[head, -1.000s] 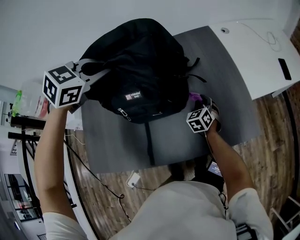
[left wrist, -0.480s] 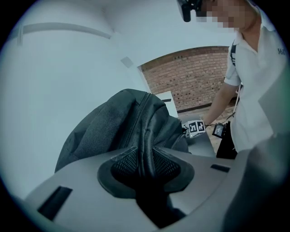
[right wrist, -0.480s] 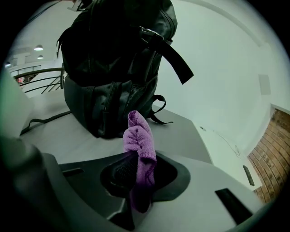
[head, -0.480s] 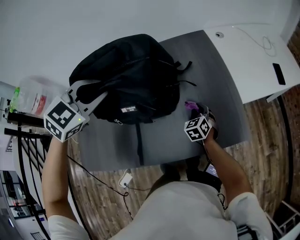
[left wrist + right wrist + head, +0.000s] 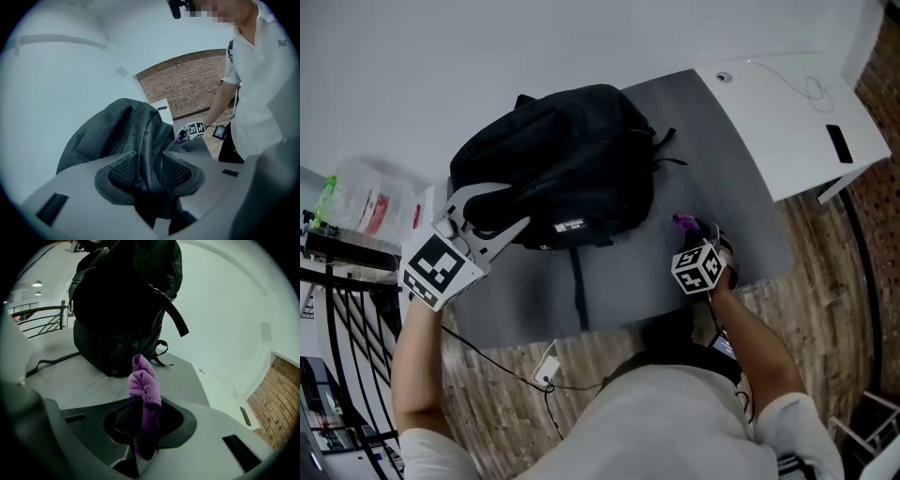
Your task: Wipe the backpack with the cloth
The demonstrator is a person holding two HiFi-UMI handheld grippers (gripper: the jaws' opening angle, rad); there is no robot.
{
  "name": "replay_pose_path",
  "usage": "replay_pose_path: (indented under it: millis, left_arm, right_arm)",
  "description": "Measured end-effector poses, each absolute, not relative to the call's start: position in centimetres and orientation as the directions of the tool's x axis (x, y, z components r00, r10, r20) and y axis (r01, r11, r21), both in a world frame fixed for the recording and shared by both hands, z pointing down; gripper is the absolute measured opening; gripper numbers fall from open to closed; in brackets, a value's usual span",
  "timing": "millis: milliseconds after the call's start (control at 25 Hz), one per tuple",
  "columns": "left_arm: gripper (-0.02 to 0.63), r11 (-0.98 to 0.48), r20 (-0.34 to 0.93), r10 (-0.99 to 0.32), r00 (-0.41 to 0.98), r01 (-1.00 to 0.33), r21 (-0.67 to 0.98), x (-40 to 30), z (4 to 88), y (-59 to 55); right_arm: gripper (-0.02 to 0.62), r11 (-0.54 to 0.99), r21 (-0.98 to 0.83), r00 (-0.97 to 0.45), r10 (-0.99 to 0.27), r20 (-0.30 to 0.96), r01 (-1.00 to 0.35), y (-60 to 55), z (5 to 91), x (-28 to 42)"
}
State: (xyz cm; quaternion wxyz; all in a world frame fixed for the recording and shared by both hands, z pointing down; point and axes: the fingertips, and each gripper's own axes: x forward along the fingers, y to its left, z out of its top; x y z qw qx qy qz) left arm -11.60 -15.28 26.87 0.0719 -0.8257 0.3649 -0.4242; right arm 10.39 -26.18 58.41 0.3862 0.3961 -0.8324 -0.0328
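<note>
A black backpack (image 5: pixel 558 159) lies on the grey table (image 5: pixel 712 159), one strap (image 5: pixel 578 291) trailing toward the near edge. My left gripper (image 5: pixel 499 212) is at the backpack's near left edge. Its jaws have just been opening and now stand open, with a fold of the backpack (image 5: pixel 117 126) hanging loosely between the pads (image 5: pixel 123 169). My right gripper (image 5: pixel 696 228) is right of the backpack, above the table and apart from it. It is shut on a purple cloth (image 5: pixel 144 380) that sticks up out of the jaws. That cloth (image 5: pixel 682 222) also shows in the head view.
A white table (image 5: pixel 787 103) with a small dark object (image 5: pixel 838 142) and a thin cable adjoins the grey one at the right. A plastic bag (image 5: pixel 370 202) and a black railing (image 5: pixel 347 309) are at the left. A white plug (image 5: pixel 546 368) lies on the wooden floor.
My left gripper has moved down and toward me along the backpack's left side, and its jaws have spread. The right gripper with the cloth has shifted slightly.
</note>
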Motion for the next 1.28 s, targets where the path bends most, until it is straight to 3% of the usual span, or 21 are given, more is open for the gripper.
replay_pose_path:
  millis: [320, 640, 960, 1280]
  left_arm:
    - [0.16, -0.663, 0.531, -0.734, 0.424, -0.616, -0.425, -11.3, 26.5, -12.8]
    - [0.16, -0.42, 0.376, -0.887, 0.268, -0.805, -0.419, -11.9, 24.8, -11.1]
    - [0.16, -0.006, 0.185, -0.982, -0.026, -0.985, -0.172, -2.6, 27.8, -10.3]
    - [0.159, 0.278, 0.125, -0.958, -0.259, -0.944, 0.178, 7.4, 33.7, -11.8]
  right_arm:
    - [0.055, 0.661, 0.368, -0.396, -0.714, 0.578, -0.654, -24.1, 55.1, 11.3]
    - [0.055, 0.723, 0.35, -0.537, -0.683, 0.495, -0.596, -24.9, 50.6, 12.2]
    - [0.056, 0.877, 0.31, -0.757, -0.475, 0.448, -0.367, -27.6, 47.7, 15.2]
    - [0.055, 0.932, 0.338, -0.851, -0.28, 0.445, -0.13, -27.5, 45.4, 17.2]
